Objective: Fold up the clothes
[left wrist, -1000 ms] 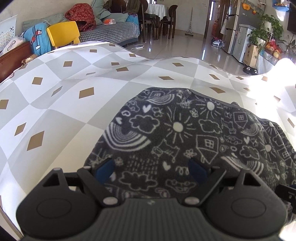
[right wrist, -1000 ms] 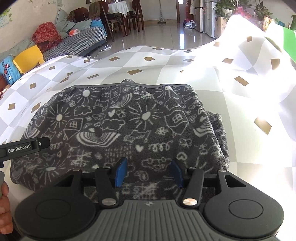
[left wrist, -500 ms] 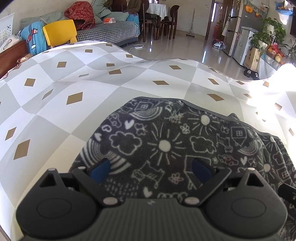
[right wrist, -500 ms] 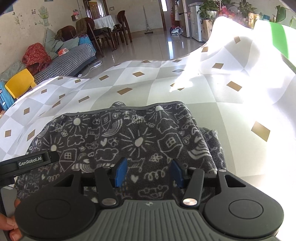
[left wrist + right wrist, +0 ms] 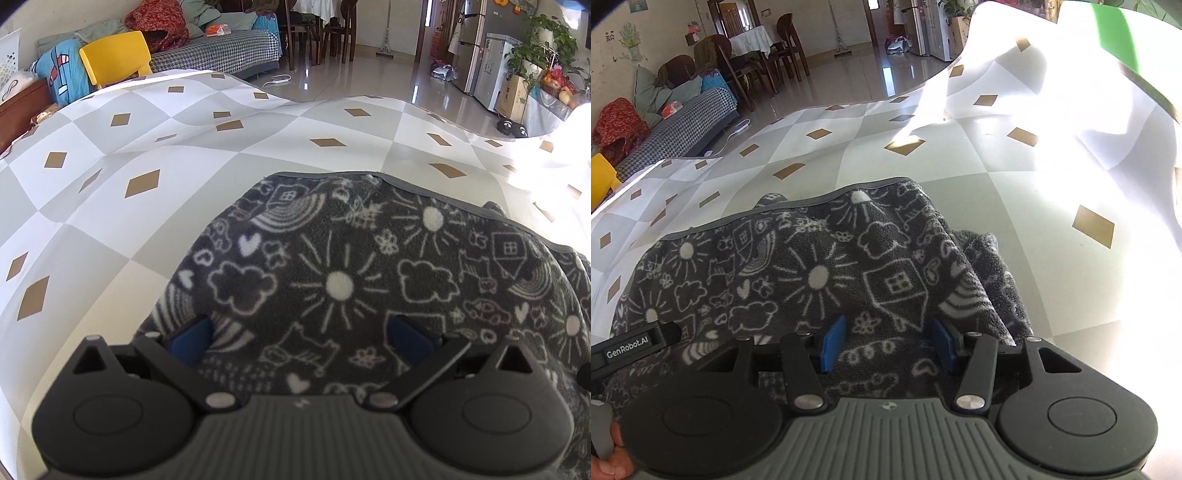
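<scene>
A dark grey fleece garment [image 5: 369, 280] printed with white suns, clouds and houses lies folded on the checked tablecloth [image 5: 110, 229]. My left gripper [image 5: 299, 339] hovers low over the garment's near left part. Its jaws are opening wide, with flat fabric under the blue pads [image 5: 188, 339] and nothing pinched. In the right wrist view the same garment [image 5: 812, 277] fills the middle. My right gripper [image 5: 886, 347] stands half open over its near right part, pads [image 5: 833, 349] apart and the cloth between them lying flat. The left gripper's side [image 5: 628, 349] shows at the left edge.
The tablecloth rises in a sunlit fold at the right [image 5: 1052, 110]. A person's fingers [image 5: 609, 454] show at the bottom left. Beyond the table are a yellow chair [image 5: 114, 55], a sofa [image 5: 221, 51] with piled clothes, dining chairs and a fridge [image 5: 495, 70].
The left gripper's jaws have spread wider. Both grippers have come lower and closer over the garment, which looks larger. The right view has rolled a little.
</scene>
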### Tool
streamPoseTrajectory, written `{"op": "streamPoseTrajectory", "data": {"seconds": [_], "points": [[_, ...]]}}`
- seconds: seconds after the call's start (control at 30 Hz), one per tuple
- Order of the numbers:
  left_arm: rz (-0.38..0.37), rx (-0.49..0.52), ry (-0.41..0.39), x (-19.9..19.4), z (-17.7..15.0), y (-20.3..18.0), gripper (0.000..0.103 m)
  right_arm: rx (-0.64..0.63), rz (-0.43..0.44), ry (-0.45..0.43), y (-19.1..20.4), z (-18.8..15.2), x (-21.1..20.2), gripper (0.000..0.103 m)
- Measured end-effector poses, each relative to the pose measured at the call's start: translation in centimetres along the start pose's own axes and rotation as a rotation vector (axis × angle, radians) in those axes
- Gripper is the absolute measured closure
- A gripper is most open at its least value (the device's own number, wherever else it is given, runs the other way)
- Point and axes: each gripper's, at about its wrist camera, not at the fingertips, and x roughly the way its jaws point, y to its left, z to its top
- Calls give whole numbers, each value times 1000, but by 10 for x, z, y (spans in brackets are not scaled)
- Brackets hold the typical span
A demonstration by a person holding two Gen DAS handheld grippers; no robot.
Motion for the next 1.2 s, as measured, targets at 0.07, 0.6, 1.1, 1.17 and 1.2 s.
{"op": "streamPoseTrajectory", "data": {"seconds": [0.07, 0.6, 1.1, 1.17, 1.2], "points": [[-1, 2, 3, 0, -1, 1, 0, -4, -7, 2, 1, 0, 1, 54], [-12, -11, 31, -4, -11, 26, 0, -66, -31, 9, 15, -11, -3, 49], [39, -82, 64, -11, -13, 62, 0, -145, 22, 22, 45, -31, -12, 41], [28, -96, 58, -15, -12, 65, 0, -140, 26, 25, 45, -31, -14, 41], [24, -102, 52, -18, -11, 67, 0, -127, 35, 26, 43, -30, -16, 41]]}}
